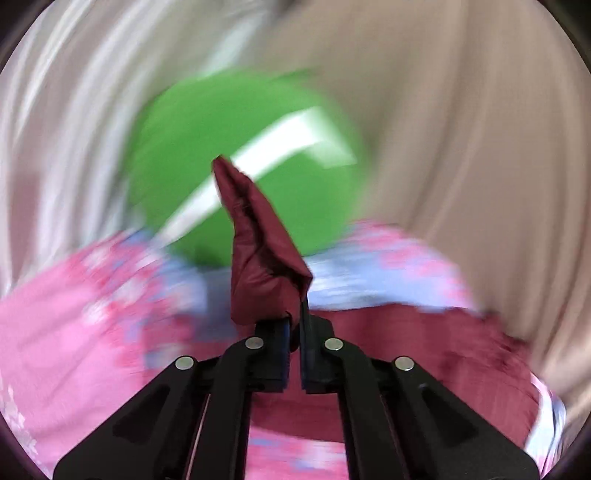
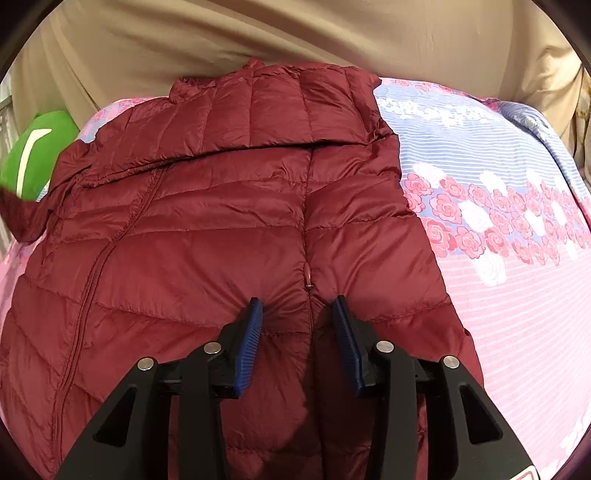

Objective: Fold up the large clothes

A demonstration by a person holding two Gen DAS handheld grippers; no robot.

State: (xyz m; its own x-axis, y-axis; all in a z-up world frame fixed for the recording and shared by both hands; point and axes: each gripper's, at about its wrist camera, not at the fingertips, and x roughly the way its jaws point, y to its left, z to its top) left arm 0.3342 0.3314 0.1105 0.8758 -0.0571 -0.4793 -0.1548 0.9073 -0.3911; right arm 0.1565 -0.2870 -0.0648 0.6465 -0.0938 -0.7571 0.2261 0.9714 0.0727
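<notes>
A maroon quilted down jacket [image 2: 207,221] lies spread on the bed, with its right side folded in over the middle. My right gripper [image 2: 297,306] stands open just above the jacket near a zipper pull [image 2: 307,277], and nothing is pinched between its blue pads [image 2: 251,332]. The jacket's left sleeve [image 2: 22,214] trails off toward the left edge of the right wrist view. In the blurred left wrist view my left gripper [image 1: 295,314] is shut on a bunched end of the maroon fabric [image 1: 262,251], which sticks up past the fingertips. More of the jacket [image 1: 406,350] lies below it.
The bed has a pink and blue rose-patterned sheet [image 2: 498,240], seen blurred in the left wrist view as the sheet [image 1: 55,314]. A green cushion with a white stripe [image 2: 33,151] [image 1: 229,147] lies at the bed's far left. A beige curtain [image 2: 295,33] hangs behind.
</notes>
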